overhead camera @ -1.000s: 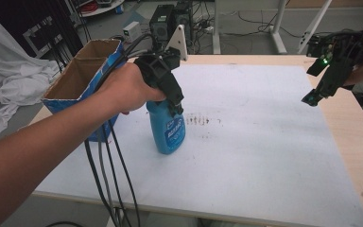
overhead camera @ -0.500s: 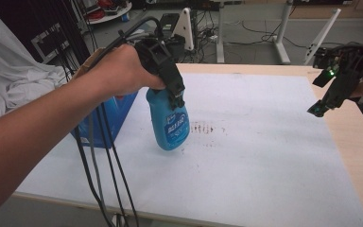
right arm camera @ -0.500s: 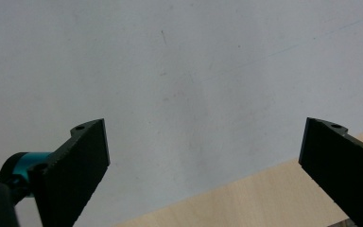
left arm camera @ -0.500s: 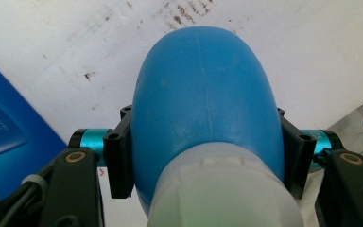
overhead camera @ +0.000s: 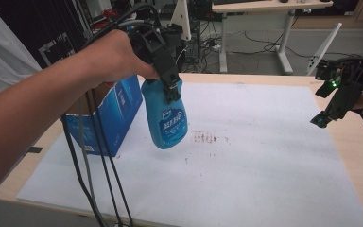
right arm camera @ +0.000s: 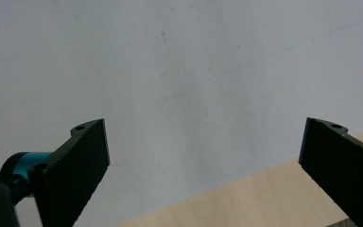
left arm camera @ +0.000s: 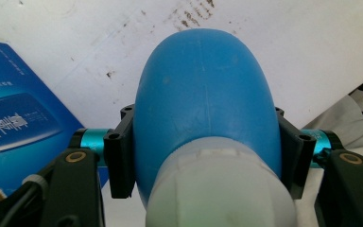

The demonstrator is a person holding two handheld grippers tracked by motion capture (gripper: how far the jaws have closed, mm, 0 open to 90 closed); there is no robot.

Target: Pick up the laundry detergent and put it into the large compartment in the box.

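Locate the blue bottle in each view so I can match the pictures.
High view: the bottle hangs left of centre, clear of the table, gripped near its neck by the left hand-held gripper.
Left gripper view: the bottle sits at centre between the two jaws, its pale cap nearest the camera.
Right gripper view: white sheet and table edge, no bottle.
Shared landmark: the brown stains on the sheet.

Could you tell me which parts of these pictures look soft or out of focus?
Left gripper view: the blue bottle is sharp at its base, its pale cap end soft. Right gripper view: the white sheet looks soft. High view: the forearm is slightly blurred.
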